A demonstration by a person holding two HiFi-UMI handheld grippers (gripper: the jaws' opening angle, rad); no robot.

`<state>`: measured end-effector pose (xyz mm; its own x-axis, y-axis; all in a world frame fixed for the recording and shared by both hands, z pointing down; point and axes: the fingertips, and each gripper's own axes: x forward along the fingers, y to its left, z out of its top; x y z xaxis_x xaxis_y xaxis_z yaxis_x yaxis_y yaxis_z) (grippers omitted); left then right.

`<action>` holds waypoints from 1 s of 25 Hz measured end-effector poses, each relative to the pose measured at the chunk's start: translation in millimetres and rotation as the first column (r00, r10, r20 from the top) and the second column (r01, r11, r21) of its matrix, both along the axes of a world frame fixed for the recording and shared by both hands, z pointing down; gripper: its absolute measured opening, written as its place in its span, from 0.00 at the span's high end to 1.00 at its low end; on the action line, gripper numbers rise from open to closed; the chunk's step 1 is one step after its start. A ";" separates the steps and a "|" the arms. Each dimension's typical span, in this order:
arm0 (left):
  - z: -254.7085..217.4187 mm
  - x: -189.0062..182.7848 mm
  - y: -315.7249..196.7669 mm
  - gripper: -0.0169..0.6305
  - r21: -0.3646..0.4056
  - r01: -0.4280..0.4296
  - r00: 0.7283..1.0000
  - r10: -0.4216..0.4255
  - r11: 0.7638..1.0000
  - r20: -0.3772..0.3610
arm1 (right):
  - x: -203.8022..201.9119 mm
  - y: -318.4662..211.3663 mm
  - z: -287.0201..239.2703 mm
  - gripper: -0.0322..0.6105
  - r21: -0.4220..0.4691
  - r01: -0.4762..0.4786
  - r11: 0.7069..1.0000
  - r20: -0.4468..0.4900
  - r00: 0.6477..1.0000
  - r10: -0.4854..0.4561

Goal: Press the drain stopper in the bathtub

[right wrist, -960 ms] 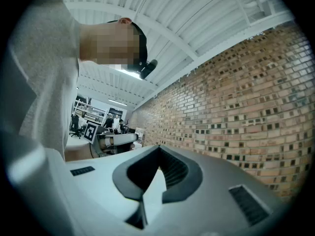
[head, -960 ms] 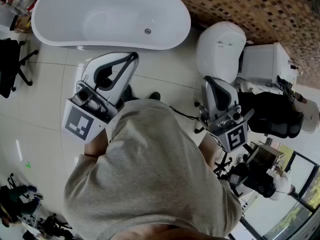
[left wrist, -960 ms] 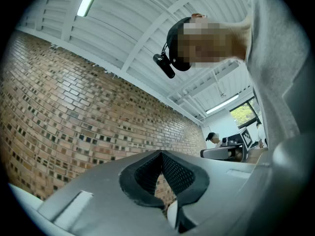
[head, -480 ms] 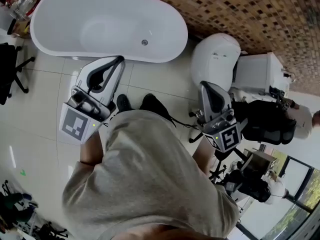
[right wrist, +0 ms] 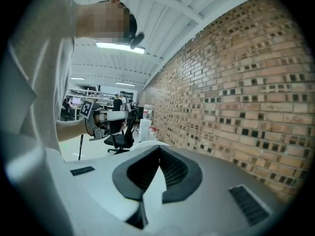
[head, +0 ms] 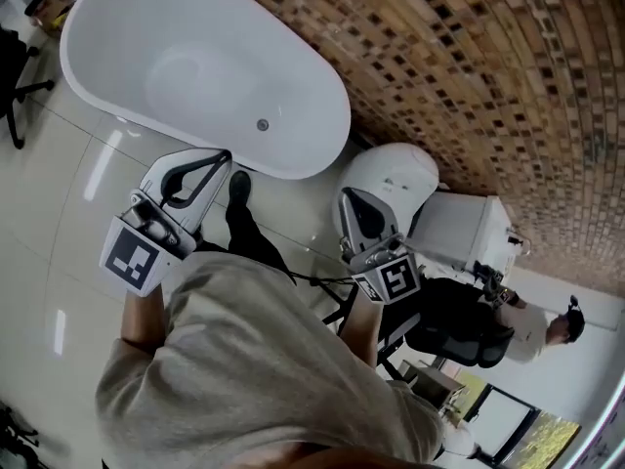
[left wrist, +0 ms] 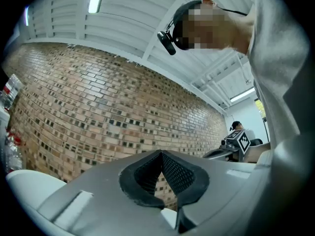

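Note:
The white oval bathtub (head: 107,27) lies at the upper left of the head view, against a brick wall. Its small round metal drain stopper (head: 262,124) sits in the tub floor near the right end. My left gripper (head: 227,154) is held over the tiled floor just short of the tub's near rim, jaws shut on nothing and pointing toward the tub. My right gripper (head: 345,194) is shut and empty in front of the toilet. The left gripper view shows the left gripper (left wrist: 161,154) aimed at the brick wall. The right gripper (right wrist: 159,149) is aimed along that same wall.
A white toilet (head: 391,176) with its tank (head: 459,228) stands right of the tub. A black office chair (head: 454,325) and a seated person in a cap (head: 547,325) are at the right. Another chair (head: 12,62) stands far left. The holder's black shoe (head: 239,186) is beside the tub.
The head view has swung, so the tub now sits up-left and more brick wall shows. Both grippers have moved left and closer to tub and toilet. Their jaws stay shut.

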<state>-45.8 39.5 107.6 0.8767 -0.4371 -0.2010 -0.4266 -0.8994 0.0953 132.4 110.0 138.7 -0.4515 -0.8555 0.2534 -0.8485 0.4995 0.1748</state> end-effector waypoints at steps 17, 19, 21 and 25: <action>190.4 105.0 -134.9 0.99 -0.280 0.197 0.980 -0.195 0.939 0.033 | 166.3 -227.0 443.2 0.95 -0.666 0.010 0.746 0.065 0.997 0.044; 232.8 98.3 -135.4 0.99 -0.334 0.200 0.978 -0.205 0.921 0.020 | 177.6 -238.0 526.0 0.95 -0.743 -0.044 0.668 0.068 0.988 0.140; 277.5 92.7 -141.6 0.99 -0.361 0.201 0.979 -0.199 0.911 0.042 | 182.5 -247.5 612.2 0.95 -0.800 -0.074 0.595 0.053 0.980 0.193; 361.4 90.7 -163.5 0.99 -0.376 0.247 0.965 -0.192 0.893 0.178 | 188.3 -261.6 770.3 0.95 -0.870 -0.115 0.479 -0.051 0.988 0.144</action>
<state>45.0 -124.0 469.0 0.7555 -0.6406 0.1371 -0.6421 -0.6826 0.3489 320.7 -151.6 909.0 -0.3735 -0.2555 0.8918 -0.9134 0.2690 -0.3055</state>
